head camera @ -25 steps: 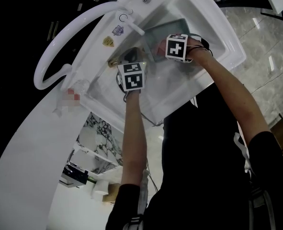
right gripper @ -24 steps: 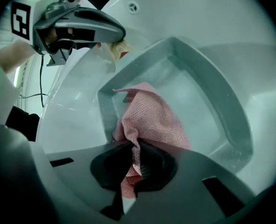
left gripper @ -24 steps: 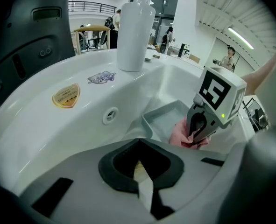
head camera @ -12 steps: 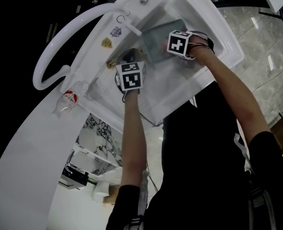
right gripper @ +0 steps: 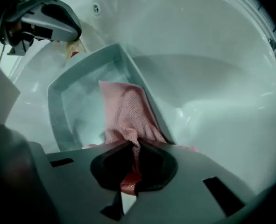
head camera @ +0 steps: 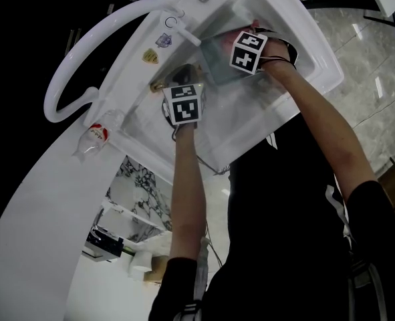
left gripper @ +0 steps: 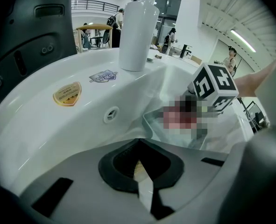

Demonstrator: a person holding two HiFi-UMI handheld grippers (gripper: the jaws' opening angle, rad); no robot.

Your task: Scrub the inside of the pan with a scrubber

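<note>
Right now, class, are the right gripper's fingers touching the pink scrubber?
Touching. The right gripper view shows the fingers shut on the pink scrubber, mesh pinched between them.

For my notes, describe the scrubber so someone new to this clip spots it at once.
Look into the white sink, at the grey rectangular pan lying in it. The scrubber is the pink mesh cloth reaching into the pan, pinched in the right tongs; nothing else there is pink.
</note>
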